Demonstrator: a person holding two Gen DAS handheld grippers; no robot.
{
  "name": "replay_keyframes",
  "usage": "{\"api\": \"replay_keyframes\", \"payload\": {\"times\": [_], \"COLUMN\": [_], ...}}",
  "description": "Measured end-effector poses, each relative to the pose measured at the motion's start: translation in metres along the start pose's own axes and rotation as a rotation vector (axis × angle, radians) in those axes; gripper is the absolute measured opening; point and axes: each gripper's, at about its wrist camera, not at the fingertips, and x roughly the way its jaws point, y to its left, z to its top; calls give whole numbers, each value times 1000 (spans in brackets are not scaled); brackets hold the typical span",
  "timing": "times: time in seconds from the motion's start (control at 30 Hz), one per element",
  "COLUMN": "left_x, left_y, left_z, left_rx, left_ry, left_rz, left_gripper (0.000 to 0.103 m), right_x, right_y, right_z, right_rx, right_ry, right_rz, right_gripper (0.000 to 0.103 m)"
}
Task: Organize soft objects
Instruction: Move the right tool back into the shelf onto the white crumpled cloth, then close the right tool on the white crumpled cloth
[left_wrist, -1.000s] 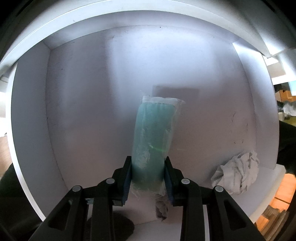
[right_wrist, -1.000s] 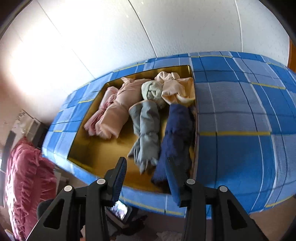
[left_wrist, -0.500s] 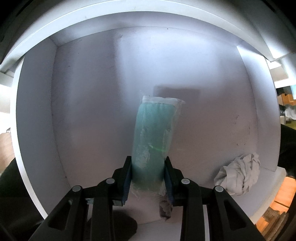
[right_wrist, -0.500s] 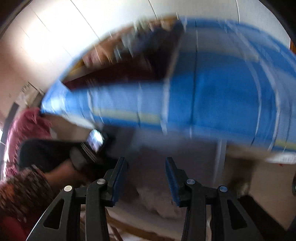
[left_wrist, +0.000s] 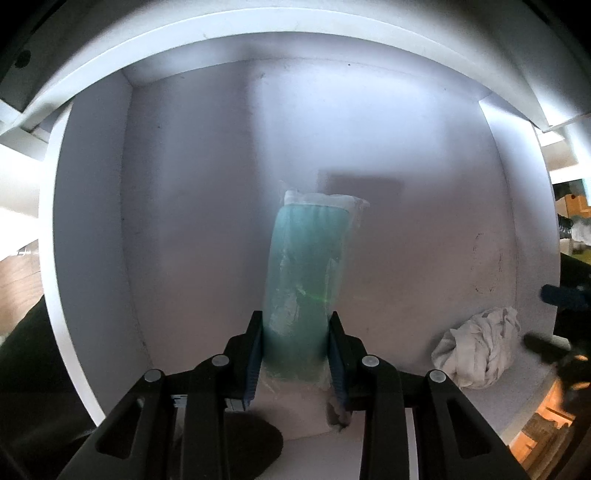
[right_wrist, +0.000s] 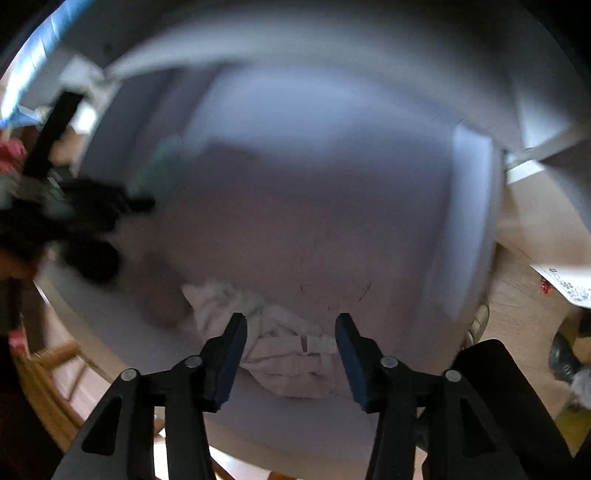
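A: A white box (left_wrist: 92, 221) with tall plain walls fills both wrist views, its pale floor scuffed with a few dark marks. Wooden flooring shows past its edges.

B: And the left gripper (left_wrist: 295, 347)?

A: It points down into the box. Its blue pads are clamped on a teal pack in clear wrap (left_wrist: 306, 280), one pad on each side of the near end. The far end of the pack reaches toward the middle of the box floor, with a rectangular shadow just beyond it.

B: Where does the other soft thing lie?

A: A crumpled white cloth (left_wrist: 480, 350) lies on the box floor by the right wall, well apart from the teal pack. In the left wrist view something dark and blurred, with a blue part, shows at the right edge near the cloth.

B: What does the right wrist camera give?

A: That view is smeared by motion. The right gripper (right_wrist: 291, 345) points down over the same white cloth (right_wrist: 284, 354). Its jaws have just been opening and now stand apart, and the cloth shows in the gap beneath them. The pads do not press on it. The left gripper (right_wrist: 122, 203) appears there as a dark blur at the left, with a hint of teal beside it.
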Motion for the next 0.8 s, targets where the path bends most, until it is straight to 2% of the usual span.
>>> {"api": "replay_keyframes", "payload": {"times": [0.07, 0.13, 0.2, 0.5, 0.6, 0.8], "left_x": [-2, -3, -3, -8, -8, -9], "left_y": [1, 2, 3, 7, 8, 5], "left_z": [-1, -1, -2, -7, -9, -9], "left_rx": [-6, -10, -16, -38, -44, -42], "left_ry": [-1, -5, -8, -19, -20, -22], "left_rz": [-2, 1, 2, 1, 5, 6], "left_gripper": [32, 32, 32, 32, 32, 32], "right_x": [15, 23, 29, 49, 59, 65], "right_y": [7, 11, 12, 26, 31, 25], "right_z": [0, 1, 2, 12, 16, 25], "right_rx": [-28, -44, -44, -100, -132, -87], "right_ry": [54, 82, 102, 160, 194, 198], "right_rz": [10, 28, 56, 67, 43, 27], "right_gripper": [77, 78, 84, 86, 86, 86]}}
